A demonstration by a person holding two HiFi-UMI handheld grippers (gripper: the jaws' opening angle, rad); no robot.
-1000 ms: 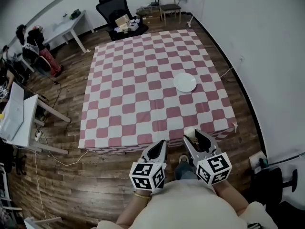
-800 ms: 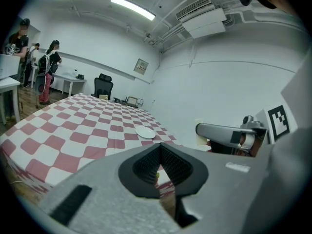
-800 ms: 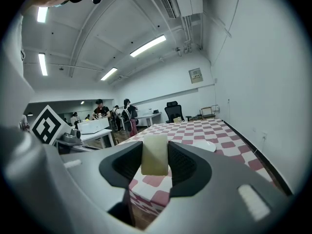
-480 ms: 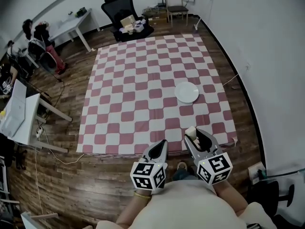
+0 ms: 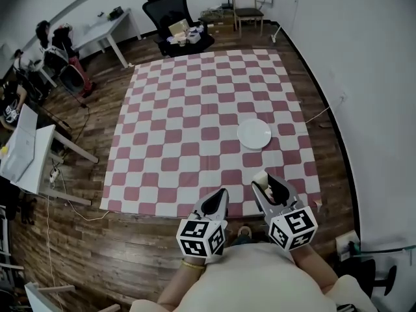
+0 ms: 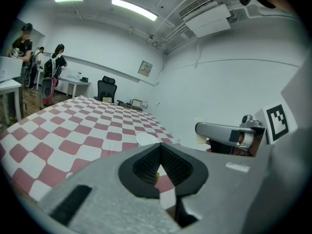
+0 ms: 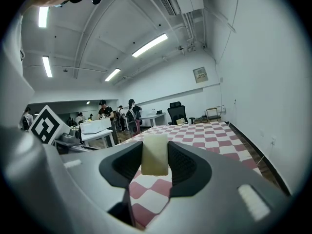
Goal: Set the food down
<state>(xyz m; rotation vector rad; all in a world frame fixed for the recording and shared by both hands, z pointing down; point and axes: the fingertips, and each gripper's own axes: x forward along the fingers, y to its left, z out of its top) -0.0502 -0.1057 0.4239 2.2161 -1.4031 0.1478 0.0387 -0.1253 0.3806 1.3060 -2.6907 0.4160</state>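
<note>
My right gripper (image 5: 268,184) is shut on a pale cream block of food (image 7: 155,154), which also shows as a small light piece of food (image 5: 260,178) at the jaw tips in the head view. It hovers over the near edge of the red-and-white checked cloth (image 5: 195,129). A white plate (image 5: 254,134) lies on the cloth, ahead and slightly left of that gripper. My left gripper (image 5: 218,199) is shut with nothing between its jaws (image 6: 159,165), and it hangs just off the cloth's near edge. The plate (image 6: 147,139) appears small beyond the left jaws.
The cloth lies on a wooden floor (image 5: 130,246). A black office chair (image 5: 170,8) with boxes and a wooden chair (image 5: 246,5) stand beyond its far edge. White desks (image 5: 26,155) and several people (image 5: 62,47) are at the left. A white wall (image 5: 364,77) runs along the right.
The view has shifted forward: the cloth and plate now sit lower and closer in the head view. Both grippers keep their places, and the right one still holds the food.
</note>
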